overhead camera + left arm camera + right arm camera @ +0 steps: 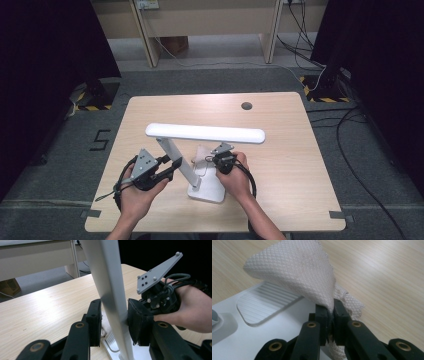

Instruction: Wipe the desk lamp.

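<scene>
A white desk lamp stands on the wooden table (280, 150), its long head (205, 133) level above its slanted stem (177, 160) and flat base (210, 192). My left gripper (173, 169) is open with the stem (112, 297) between its jaws. One pad (136, 322) lies against the stem, and a slim gap shows at the other. My right gripper (212, 161) is shut on a white mesh cloth (201, 154). In the right gripper view the cloth (299, 272) rises from the closed jaws (331, 306) over the base (274, 322), beside its ribbed touch pad (264, 305).
A round cable hole (246, 106) sits near the table's far edge. Wooden desk legs (150, 40) and cables (310, 30) are on the floor beyond. Bare tabletop lies to the right of the lamp and behind it.
</scene>
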The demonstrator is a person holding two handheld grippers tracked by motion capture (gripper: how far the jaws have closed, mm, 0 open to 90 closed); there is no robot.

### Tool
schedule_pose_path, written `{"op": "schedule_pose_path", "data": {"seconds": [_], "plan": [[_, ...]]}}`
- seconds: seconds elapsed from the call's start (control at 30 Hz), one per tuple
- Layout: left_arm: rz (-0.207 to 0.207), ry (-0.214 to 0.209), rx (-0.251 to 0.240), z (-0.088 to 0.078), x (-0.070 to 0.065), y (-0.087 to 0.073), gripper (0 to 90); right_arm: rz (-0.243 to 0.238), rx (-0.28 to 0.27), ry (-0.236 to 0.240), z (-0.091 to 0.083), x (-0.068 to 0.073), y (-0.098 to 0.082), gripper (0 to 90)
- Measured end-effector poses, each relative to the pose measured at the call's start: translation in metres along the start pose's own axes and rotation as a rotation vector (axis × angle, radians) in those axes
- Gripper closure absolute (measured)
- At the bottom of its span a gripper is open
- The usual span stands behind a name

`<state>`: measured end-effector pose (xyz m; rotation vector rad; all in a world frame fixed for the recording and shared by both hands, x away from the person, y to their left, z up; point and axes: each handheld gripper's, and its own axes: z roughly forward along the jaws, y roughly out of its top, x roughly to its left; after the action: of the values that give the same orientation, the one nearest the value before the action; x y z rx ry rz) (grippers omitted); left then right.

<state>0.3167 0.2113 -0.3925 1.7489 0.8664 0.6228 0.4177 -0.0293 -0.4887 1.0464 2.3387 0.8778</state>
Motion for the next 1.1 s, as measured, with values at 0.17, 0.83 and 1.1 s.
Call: {"op": "schedule_pose_path", "data": {"seconds": [0.17, 0.83, 1.1], "plan": [[-0.003, -0.001, 0.000, 0.000, 0.000, 0.000, 63.8, 0.006, 0.008, -0.027, -0.005, -0.009, -0.005, 85.8], [-0.004, 0.004, -0.006, 0.000, 0.000, 0.001, 63.7, 0.085, 0.040, -0.182, -0.034, -0.063, -0.034, 85.7], [-0.002, 0.005, -0.003, 0.000, -0.001, 0.000, 63.6, 0.160, 0.070, -0.313, -0.047, -0.087, -0.050, 85.3]]}}
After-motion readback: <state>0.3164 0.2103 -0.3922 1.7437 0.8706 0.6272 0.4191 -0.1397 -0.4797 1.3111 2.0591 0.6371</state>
